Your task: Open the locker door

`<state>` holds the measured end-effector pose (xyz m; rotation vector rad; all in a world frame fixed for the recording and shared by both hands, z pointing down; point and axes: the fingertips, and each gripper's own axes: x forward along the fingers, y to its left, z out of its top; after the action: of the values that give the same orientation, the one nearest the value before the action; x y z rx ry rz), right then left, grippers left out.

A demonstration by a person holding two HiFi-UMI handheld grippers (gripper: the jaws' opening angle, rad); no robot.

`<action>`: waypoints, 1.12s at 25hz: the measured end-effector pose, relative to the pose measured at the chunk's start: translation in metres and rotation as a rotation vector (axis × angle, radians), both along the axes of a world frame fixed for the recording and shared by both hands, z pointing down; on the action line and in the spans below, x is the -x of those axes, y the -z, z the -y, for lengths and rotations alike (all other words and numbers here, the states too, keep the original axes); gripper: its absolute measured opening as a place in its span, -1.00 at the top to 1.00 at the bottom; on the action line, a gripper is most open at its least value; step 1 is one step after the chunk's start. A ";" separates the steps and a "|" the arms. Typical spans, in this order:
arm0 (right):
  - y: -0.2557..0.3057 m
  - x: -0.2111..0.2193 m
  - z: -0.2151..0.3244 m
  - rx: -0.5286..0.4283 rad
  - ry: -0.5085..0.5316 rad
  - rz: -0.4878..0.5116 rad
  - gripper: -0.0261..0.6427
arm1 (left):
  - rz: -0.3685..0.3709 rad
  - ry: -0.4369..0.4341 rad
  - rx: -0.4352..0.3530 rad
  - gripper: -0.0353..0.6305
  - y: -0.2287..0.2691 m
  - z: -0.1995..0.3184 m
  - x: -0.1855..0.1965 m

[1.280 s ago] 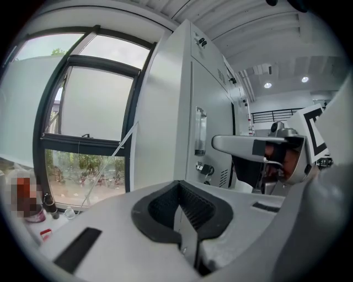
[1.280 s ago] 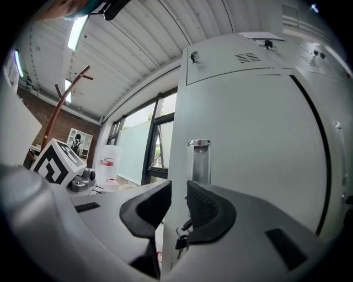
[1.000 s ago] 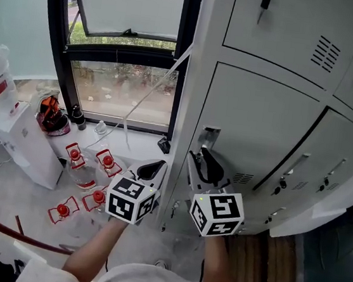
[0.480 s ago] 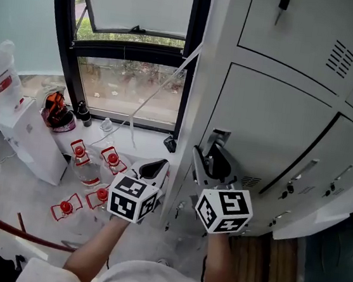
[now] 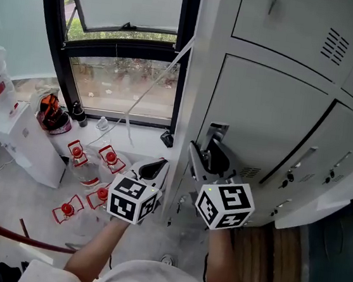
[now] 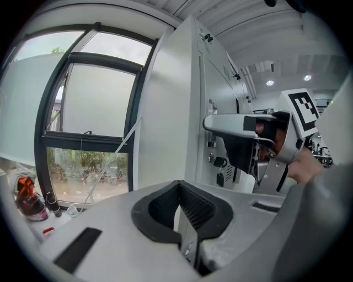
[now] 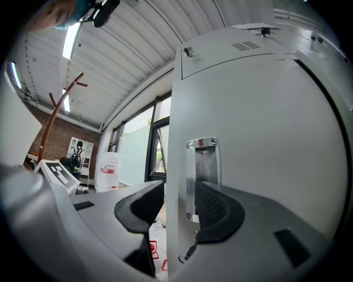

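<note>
**Tongs spread at the locker handle**

The locker door is the middle one in the grey cabinet, just right of the window, with its chrome recessed handle at its left edge. The right tongs are held level against that spot. Their jaws have just been opening and stand spread. The white edge just left of the handle stands between them, and neither pad seems to press on it. From where I stand I cannot tell whether the door is ajar.

The left tongs hang beside the cabinet's side wall, pressed together with nothing in them. Below them, bottles with red caps lie on the floor under the window.
</note>
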<state>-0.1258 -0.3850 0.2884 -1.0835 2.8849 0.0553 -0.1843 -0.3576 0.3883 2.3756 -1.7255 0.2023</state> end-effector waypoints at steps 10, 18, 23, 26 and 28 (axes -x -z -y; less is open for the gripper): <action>0.000 -0.013 -0.028 -0.007 -0.030 0.011 0.47 | -0.007 -0.071 -0.001 0.88 0.000 -0.015 -0.017; -0.001 -0.032 -0.051 -0.015 -0.086 0.009 0.47 | -0.006 -0.153 -0.007 0.88 0.002 -0.028 -0.038; -0.001 -0.046 -0.067 -0.025 -0.124 0.007 0.47 | -0.003 -0.212 -0.016 0.88 0.006 -0.035 -0.055; -0.001 -0.055 -0.075 -0.026 -0.152 0.006 0.47 | -0.005 -0.241 -0.017 0.88 0.007 -0.040 -0.063; 0.000 -0.062 -0.080 -0.029 -0.172 0.009 0.47 | -0.007 -0.262 -0.019 0.88 0.009 -0.043 -0.069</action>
<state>-0.0636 -0.3051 0.2888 -1.3193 2.7668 0.0988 -0.1157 -0.3146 0.3792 2.6080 -1.4137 0.2164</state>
